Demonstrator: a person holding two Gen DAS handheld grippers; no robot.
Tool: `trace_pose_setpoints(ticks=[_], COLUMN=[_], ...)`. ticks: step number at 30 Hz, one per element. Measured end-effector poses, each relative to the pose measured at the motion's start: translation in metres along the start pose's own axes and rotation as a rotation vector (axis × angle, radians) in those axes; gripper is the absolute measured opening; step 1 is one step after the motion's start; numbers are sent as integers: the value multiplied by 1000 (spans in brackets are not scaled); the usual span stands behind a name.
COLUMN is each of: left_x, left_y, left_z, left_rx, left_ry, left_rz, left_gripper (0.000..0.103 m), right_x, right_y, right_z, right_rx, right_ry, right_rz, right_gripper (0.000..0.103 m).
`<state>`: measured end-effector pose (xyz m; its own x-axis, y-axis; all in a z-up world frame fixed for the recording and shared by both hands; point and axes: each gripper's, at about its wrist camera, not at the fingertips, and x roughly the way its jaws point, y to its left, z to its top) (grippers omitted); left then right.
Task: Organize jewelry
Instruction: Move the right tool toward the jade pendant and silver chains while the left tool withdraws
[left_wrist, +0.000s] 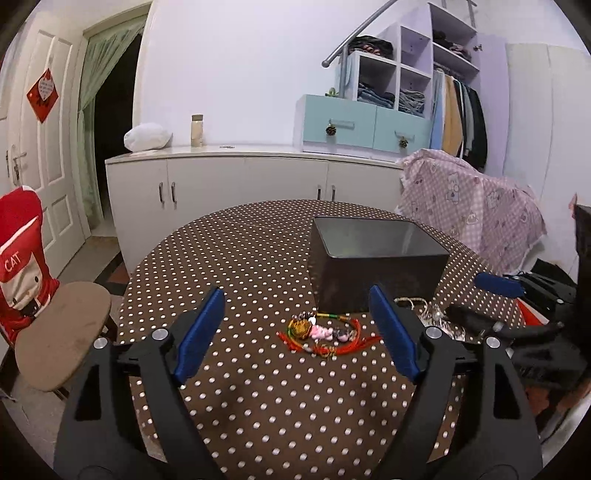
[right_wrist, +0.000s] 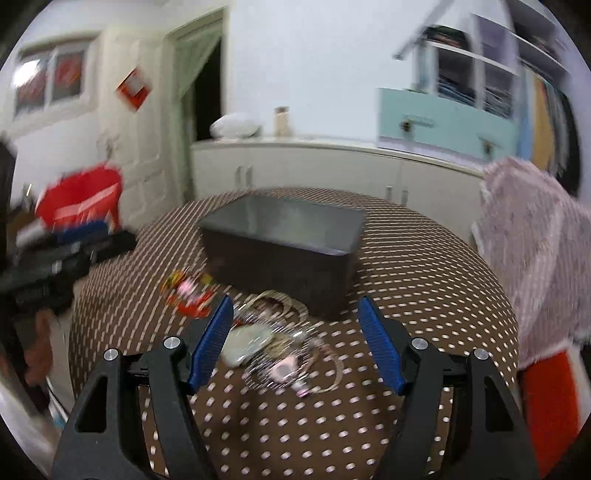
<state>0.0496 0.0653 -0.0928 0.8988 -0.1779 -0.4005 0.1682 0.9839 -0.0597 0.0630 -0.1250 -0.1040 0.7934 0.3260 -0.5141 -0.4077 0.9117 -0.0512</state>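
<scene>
Both grippers tilt down over the round dotted table (left_wrist: 236, 254). The left gripper (left_wrist: 297, 326) stands released, jaws wide and empty, aimed at the red-corded charm bundle (left_wrist: 325, 334) lying just before the dark metal box (left_wrist: 376, 266). The right gripper (right_wrist: 295, 338), also released and empty, hovers over a silvery jewelry heap (right_wrist: 280, 350) beside the box's near corner. Bare cloth lies left of the box. Only the right view, blurred, shows the whole heap.

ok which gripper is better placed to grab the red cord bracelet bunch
Left. The left gripper is open with the red cord bracelets centred ahead between its fingers. The right gripper frames the silver jewelry pile instead; there the red bunch lies off to its left.
</scene>
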Motion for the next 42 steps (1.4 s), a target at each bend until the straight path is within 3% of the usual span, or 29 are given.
trace_pose_setpoints(ticks=[5, 12, 27, 36, 42], left_x=[-7, -12, -5, -5, -9], left_y=[5, 13, 15, 7, -8], left_z=[-7, -17, -40, -47, -40], left_rx=[13, 24, 39, 52, 64], left_ry=[15, 32, 78, 102, 60], left_rz=[6, -7, -16, -49, -154], left_gripper=[80, 80, 80, 80, 80], right_x=[11, 33, 48, 44, 27], right_y=[17, 22, 29, 15, 0], right_z=[-4, -8, -4, -1, -2], right_rx=[-87, -120, -243, -142, -9], right_ry=[58, 146, 220, 216, 165], right_rz=[38, 48, 49, 90, 131], right_gripper=[64, 44, 44, 41, 41])
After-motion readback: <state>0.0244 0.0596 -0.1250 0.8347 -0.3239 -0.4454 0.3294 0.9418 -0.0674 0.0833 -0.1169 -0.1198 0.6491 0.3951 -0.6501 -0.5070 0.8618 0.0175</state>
